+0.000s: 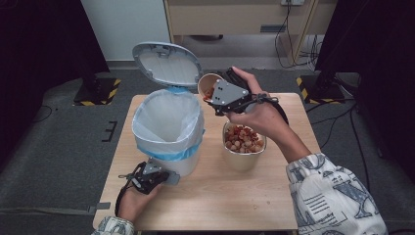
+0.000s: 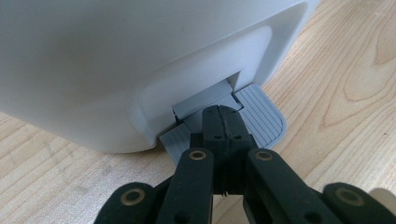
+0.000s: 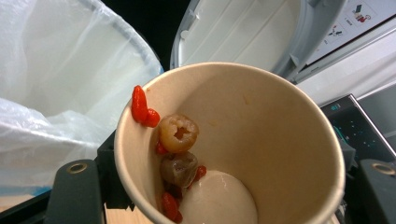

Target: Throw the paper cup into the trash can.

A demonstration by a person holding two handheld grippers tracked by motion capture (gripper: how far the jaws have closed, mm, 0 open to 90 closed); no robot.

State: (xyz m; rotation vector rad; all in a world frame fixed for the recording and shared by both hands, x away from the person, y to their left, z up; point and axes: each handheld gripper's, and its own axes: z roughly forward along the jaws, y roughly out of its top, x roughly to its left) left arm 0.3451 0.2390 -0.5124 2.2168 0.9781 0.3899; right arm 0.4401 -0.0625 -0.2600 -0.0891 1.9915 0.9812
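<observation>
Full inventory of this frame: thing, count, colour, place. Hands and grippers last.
pedal bin: 1, white with a white liner and blue bag edge, left half of the table
bin lid: 1, grey-white, standing open behind the bin
pedal: 1, grey, ribbed, at the bin's foot on the near side
paper cup: 1, tan, tilted toward the bin, a few red and brown bits stuck inside
tub: 1, pale, right of the bin, full of red and tan pieces
table: 1, light wood
left gripper: 1, black, jaws shut, tips on the pedal
right gripper: 1, black with a grey plate, shut on the paper cup above the table
sleeves: 2, white with dark print, at the bottom edge
</observation>
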